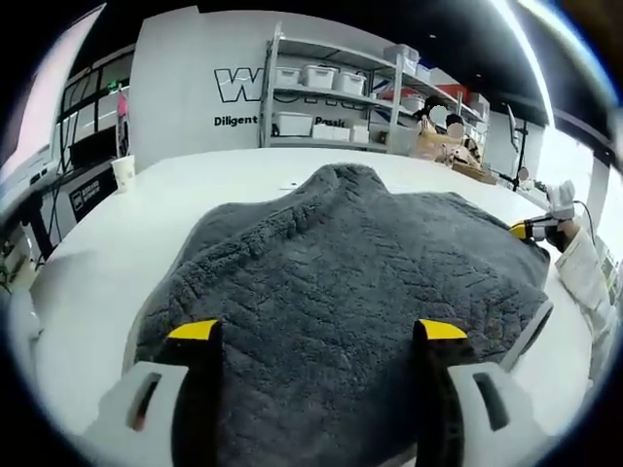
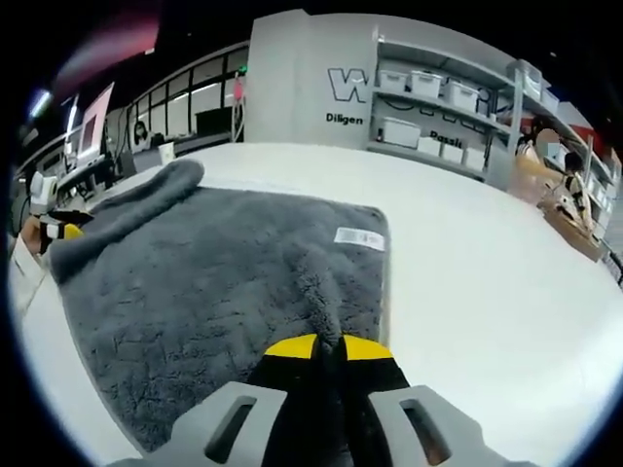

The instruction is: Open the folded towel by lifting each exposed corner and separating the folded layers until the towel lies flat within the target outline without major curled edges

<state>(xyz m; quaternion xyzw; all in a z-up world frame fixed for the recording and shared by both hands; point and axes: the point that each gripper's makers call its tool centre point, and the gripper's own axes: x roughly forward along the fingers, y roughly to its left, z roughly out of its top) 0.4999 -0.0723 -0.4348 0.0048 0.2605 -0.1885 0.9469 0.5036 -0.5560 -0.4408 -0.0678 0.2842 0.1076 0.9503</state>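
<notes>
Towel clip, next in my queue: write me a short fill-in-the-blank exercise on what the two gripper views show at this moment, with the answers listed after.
1. The towel lying on the white table is ____ in colour.
2. The right gripper has its jaws ____ on a pinched ridge of the towel.
3. The left gripper has its jaws ____, with the towel between them.
4. A small white ____ is sewn near one towel corner.

Missing words: grey; shut; open; label
</notes>
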